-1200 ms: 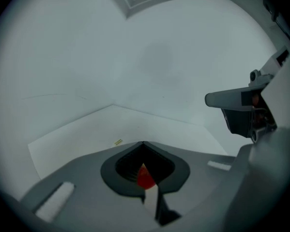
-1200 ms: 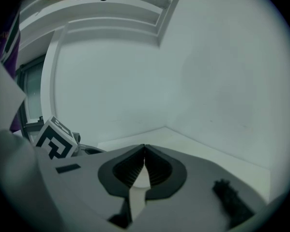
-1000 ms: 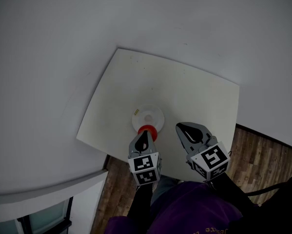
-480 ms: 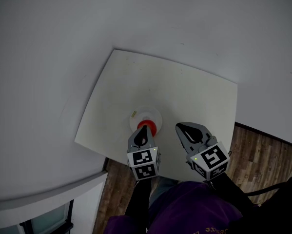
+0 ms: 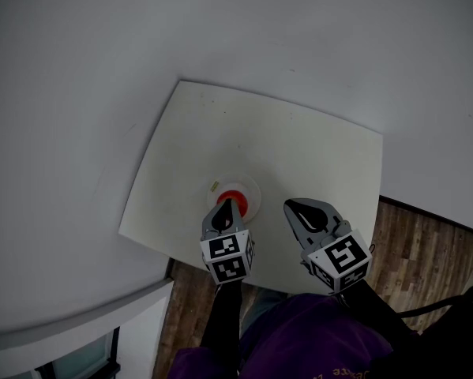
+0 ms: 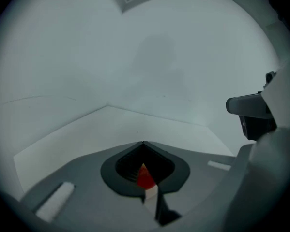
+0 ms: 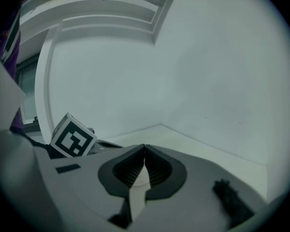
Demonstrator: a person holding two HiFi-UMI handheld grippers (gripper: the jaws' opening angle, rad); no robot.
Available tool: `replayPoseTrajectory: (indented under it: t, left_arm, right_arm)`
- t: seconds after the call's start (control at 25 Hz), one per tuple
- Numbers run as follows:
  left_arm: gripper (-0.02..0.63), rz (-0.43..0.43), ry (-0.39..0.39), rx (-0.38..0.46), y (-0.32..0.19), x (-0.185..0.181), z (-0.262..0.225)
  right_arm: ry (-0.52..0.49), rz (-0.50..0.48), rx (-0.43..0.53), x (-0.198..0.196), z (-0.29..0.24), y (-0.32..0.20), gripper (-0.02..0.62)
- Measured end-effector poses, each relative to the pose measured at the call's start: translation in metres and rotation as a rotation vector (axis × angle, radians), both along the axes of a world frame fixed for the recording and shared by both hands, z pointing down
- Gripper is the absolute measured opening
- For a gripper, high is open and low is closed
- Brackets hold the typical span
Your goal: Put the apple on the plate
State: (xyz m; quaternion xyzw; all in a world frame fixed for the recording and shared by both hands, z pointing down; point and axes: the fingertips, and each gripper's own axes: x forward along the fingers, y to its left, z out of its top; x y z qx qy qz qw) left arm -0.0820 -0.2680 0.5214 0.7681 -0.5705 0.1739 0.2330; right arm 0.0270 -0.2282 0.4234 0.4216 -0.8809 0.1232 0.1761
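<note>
A small red apple lies on a white round plate near the front of the white table. My left gripper is shut, and its tip sits at the apple's near side; I cannot tell whether they touch. In the left gripper view the jaws meet at the tip, and a sliver of the apple shows through the slit behind them. My right gripper is shut with nothing in it. It hovers over bare table to the right of the plate.
A small yellowish tag lies at the plate's left rim. The table's front edge runs just under both grippers, and the wooden floor lies beyond its right side. White walls enclose the table's far and left sides.
The left gripper has drawn back a little toward me and to the left. The apple now shows nearer the plate's middle than its near rim. The right gripper has stayed put.
</note>
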Motion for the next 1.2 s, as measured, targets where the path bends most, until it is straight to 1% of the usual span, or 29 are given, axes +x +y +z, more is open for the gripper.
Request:
replayPoseTrajectory:
  t: [0.88, 1.2]
  left_arm:
    - [0.006, 0.043, -0.023, -0.024, -0.019, 0.001, 0.018]
    - [0.008, 0.065, -0.034, -0.02, -0.023, 0.008, 0.021]
  right_arm:
    - [0.011, 0.005, -0.01, -0.002, 0.003, -0.002, 0.011]
    - [0.015, 0.006, -0.009, -0.001, 0.003, -0.003, 0.011]
